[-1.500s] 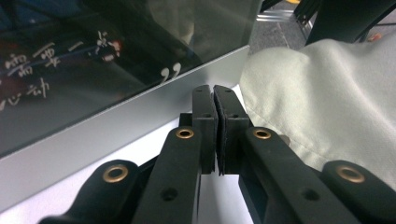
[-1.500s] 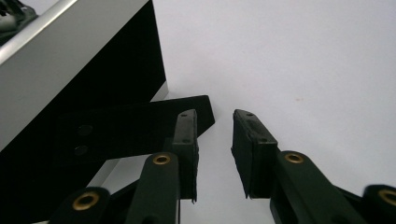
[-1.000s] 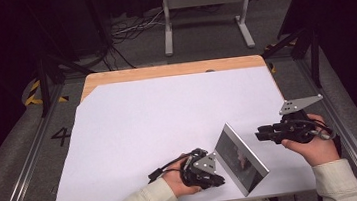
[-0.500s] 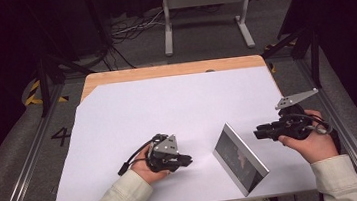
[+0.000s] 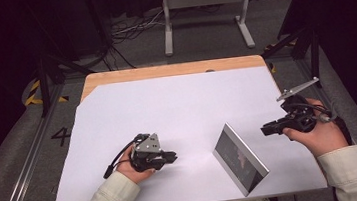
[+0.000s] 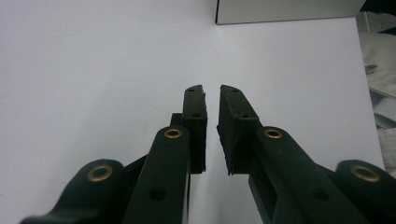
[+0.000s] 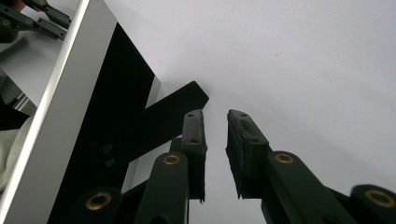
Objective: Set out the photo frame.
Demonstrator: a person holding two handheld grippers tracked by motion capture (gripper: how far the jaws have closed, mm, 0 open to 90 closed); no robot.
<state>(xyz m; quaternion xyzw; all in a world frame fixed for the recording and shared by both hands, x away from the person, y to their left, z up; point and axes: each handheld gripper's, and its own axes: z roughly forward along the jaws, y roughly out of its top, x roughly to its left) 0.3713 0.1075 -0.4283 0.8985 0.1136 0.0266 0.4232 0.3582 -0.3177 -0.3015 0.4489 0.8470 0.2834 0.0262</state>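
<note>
- Frame (image 5: 238,157): a silver-edged picture frame with a dark front stands propped on its black back leg (image 7: 154,119) on the white sheet (image 5: 177,110) covering the tabletop (image 5: 173,70), toward the near right, between the two hands.
- Left hand-held gripper (image 5: 172,157): on the sheet, well apart from the frame, pointing toward it. Jaws at a narrow gap, just been opening, nothing between them. In the left gripper view the frame's pale edge (image 6: 285,11) sits far ahead at the top.
- Right hand-held gripper (image 5: 265,130): off the frame's right side, near it but not touching, held above the sheet. Jaws narrow, just been closing, nothing gripped. Its own view looks at the frame's back, with the leg just left of its fingertips (image 7: 194,128).
- Step, my read: frame looks set up and released; both hands clear of it. Either the placing is done or a small re-seat is pending.
- Next move, if an adjustment is wanted: the right one is closest to the leg, so a light nudge or pinch on the leg or the rear edge would do it. Jaws need to open wider than the leg or rim first.
- Risk: the frame leans on a thin leg on smooth paper; a sideways push could slide or tip it. Approach slowly, from behind.
</note>
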